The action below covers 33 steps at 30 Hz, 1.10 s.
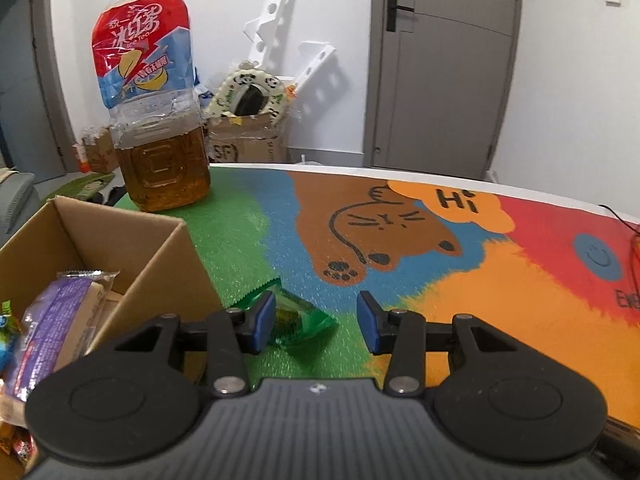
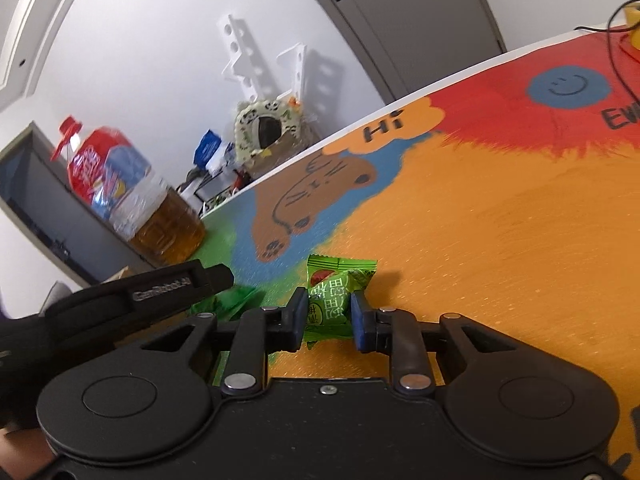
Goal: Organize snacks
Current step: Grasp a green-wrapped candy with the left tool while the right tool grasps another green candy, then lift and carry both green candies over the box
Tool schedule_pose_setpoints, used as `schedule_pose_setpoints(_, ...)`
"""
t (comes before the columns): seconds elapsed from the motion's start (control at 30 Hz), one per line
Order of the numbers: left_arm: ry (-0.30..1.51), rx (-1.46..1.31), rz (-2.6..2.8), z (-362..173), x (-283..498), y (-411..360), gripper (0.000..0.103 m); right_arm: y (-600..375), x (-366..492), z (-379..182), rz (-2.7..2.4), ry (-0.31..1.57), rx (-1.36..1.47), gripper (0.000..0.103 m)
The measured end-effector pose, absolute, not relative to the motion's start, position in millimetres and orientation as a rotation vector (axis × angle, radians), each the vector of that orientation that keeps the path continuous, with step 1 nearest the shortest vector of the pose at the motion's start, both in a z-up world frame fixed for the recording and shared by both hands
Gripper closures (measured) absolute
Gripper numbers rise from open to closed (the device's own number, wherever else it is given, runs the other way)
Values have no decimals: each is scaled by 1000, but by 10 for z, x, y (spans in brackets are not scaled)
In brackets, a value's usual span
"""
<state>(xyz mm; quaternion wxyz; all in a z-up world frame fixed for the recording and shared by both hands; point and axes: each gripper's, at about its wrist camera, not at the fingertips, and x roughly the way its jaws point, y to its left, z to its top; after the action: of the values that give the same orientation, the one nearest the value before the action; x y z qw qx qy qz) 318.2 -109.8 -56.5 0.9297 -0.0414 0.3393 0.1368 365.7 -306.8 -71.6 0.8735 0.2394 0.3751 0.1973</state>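
Note:
My left gripper (image 1: 316, 320) is open and empty, low over the mat. A dark green snack packet (image 1: 298, 316) lies on the mat just inside its left finger. The cardboard box (image 1: 156, 264) stands to the left and holds a purple-wrapped snack (image 1: 60, 328) and other packets. My right gripper (image 2: 329, 312) is shut on a light green snack packet (image 2: 334, 296) over the orange part of the mat. The left gripper's body (image 2: 132, 300) shows at the left of the right wrist view, with the dark green packet (image 2: 232, 300) under it.
A large iced tea bottle (image 1: 156, 120) stands at the mat's far left corner, behind the box; it also shows in the right wrist view (image 2: 136, 204). The colourful cat mat (image 1: 440, 264) covers the table. Cardboard boxes and white racks stand on the floor by the wall.

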Motion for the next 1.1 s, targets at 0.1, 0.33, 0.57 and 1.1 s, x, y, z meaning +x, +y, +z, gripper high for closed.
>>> schedule_pose_setpoints(0.1, 714, -73, 298, -622, 3260, -1134, 56, -3137, 3659, -713, 397, 776, 517, 79)
schedule_pose_setpoints(0.33, 723, -54, 383, -781, 3390, -1151, 56, -3240, 3675, -716, 374, 769, 547, 79)
schedule_pose_setpoints(0.57, 720, -63, 398, -852, 3482, -1092, 58, -3252, 3672, -715, 365, 772, 550, 79)
schedule_pose_setpoints(1.1, 709, -113, 276, -720, 3203, -1134, 77, -3224, 3640, -680, 359, 760, 538, 79)
